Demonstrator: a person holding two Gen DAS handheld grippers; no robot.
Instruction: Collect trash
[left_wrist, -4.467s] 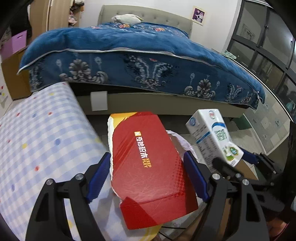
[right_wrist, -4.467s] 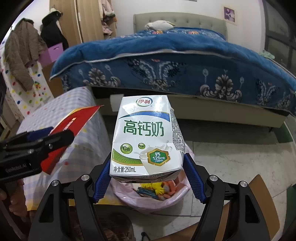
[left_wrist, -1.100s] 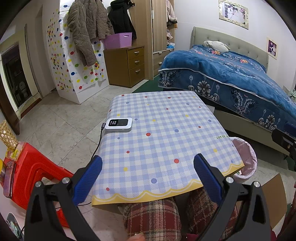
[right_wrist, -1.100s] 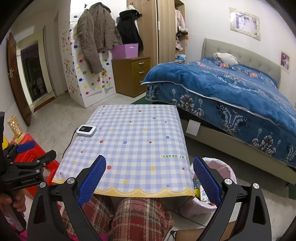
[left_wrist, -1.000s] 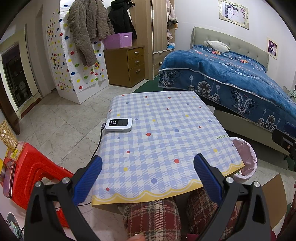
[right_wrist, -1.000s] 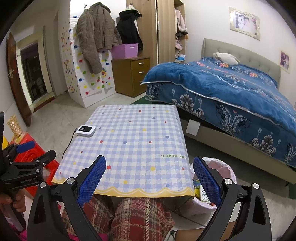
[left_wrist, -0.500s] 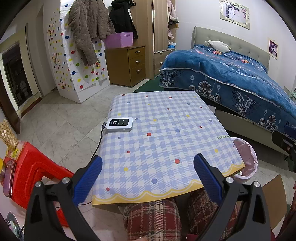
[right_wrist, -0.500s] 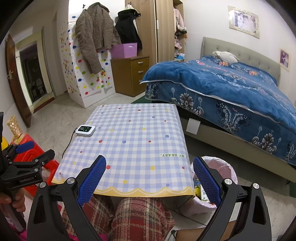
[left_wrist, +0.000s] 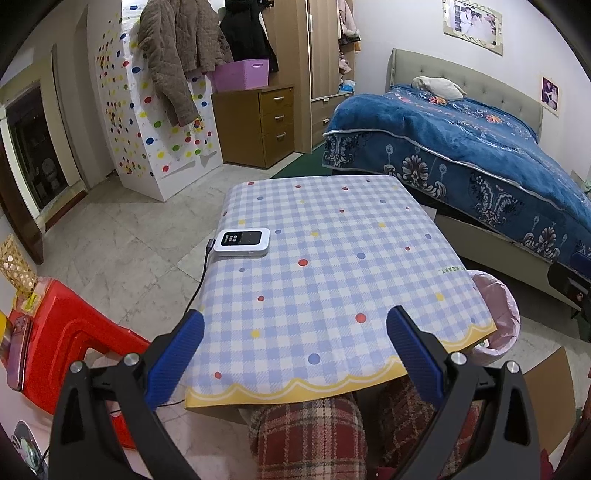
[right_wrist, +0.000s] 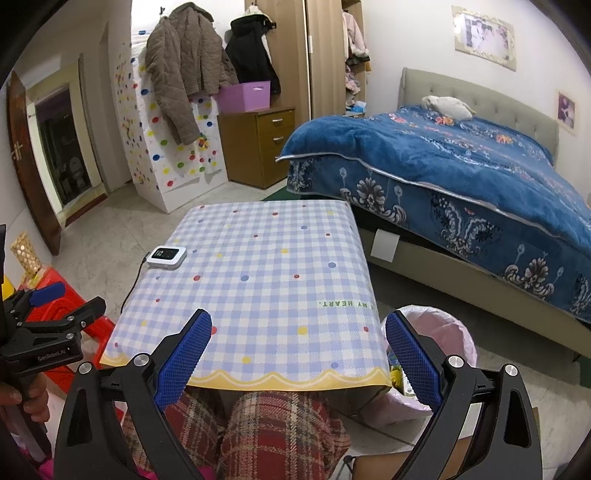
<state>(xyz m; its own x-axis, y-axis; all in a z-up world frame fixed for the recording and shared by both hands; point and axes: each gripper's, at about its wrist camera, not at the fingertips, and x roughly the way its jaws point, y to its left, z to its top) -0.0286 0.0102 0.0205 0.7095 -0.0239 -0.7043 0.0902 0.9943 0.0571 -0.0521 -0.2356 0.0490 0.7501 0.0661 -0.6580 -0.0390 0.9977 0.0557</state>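
Both the left gripper (left_wrist: 293, 349) and right gripper (right_wrist: 295, 350) hang spread and empty over the bare table (left_wrist: 332, 258), while the bin (right_wrist: 443, 332) sits at two o'clock, nearer the right gripper.

We see a bedroom: a bed (right_wrist: 461, 162) with blue blanket far right, wooden drawers (right_wrist: 258, 144) far centre, pale tiled floor (left_wrist: 122, 243), white walls (left_wrist: 406, 29).

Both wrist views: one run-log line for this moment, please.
left claw: open, holds nothing | right claw: open, holds nothing | checked table: only white device | pink-lined bin: at table's right, trash inside
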